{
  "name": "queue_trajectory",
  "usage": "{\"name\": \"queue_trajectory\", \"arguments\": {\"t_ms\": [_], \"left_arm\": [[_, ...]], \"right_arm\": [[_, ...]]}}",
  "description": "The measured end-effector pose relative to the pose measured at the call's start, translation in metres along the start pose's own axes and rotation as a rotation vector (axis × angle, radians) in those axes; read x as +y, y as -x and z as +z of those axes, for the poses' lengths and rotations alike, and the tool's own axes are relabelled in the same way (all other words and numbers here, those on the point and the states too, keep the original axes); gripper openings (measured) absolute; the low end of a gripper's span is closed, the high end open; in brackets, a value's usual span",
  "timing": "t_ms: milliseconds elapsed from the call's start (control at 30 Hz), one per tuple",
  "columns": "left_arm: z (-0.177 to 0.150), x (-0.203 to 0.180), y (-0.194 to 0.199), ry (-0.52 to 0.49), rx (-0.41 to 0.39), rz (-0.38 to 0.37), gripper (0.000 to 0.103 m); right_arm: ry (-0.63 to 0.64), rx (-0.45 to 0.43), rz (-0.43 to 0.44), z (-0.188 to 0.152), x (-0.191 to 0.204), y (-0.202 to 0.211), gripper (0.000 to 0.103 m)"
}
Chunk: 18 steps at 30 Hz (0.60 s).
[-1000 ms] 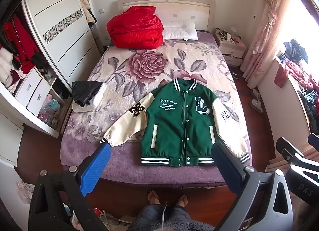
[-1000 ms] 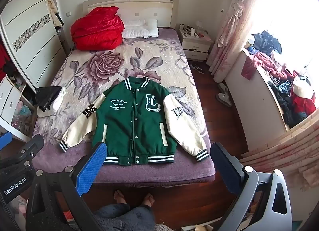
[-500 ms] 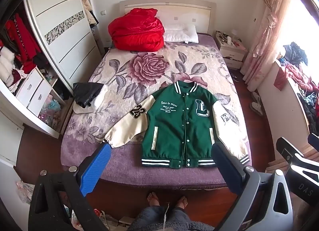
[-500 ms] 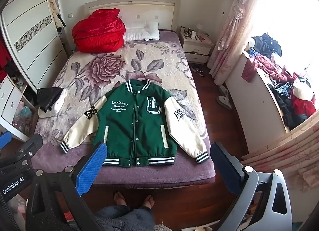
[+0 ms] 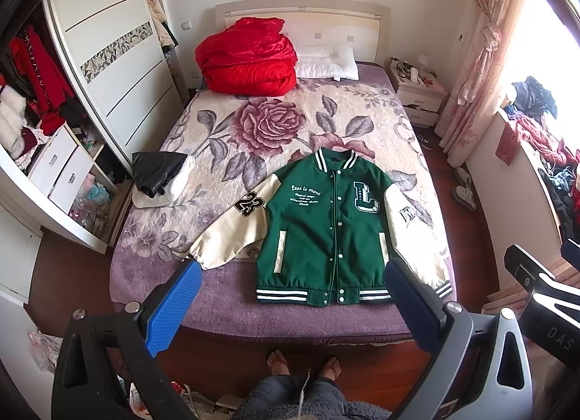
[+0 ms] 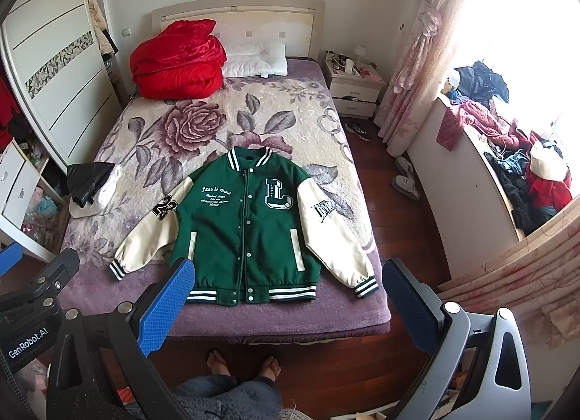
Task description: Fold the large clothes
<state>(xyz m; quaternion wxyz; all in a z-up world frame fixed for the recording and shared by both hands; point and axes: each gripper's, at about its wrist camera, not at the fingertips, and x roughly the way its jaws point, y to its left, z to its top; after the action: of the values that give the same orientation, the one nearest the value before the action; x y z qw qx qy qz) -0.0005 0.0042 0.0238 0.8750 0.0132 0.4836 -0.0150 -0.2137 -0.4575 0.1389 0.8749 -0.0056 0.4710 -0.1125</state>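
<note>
While both grippers (image 5: 290, 289) (image 6: 288, 287) gape empty, a jacket (image 6: 250, 228) lies flat on the floral bed (image 6: 203, 123)

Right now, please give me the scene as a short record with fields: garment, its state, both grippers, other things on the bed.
garment: green varsity jacket
state: flat on the bed, front up, buttoned, sleeves spread, not yet folded
left gripper: open, holds nothing
right gripper: open, holds nothing
other things: red quilt, white pillow, black garment
</note>
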Motion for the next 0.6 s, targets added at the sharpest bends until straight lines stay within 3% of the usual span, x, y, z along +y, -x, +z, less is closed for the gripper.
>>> {"name": "queue_trajectory", "arguments": {"t_ms": [600], "left_arm": [[-0.0007, -0.0005, 0.0033, 0.003, -0.007, 0.000, 0.103]], "right_arm": [[0.001, -0.003, 0.003, -0.0045, -0.0025, 0.0026, 0.103]]}}
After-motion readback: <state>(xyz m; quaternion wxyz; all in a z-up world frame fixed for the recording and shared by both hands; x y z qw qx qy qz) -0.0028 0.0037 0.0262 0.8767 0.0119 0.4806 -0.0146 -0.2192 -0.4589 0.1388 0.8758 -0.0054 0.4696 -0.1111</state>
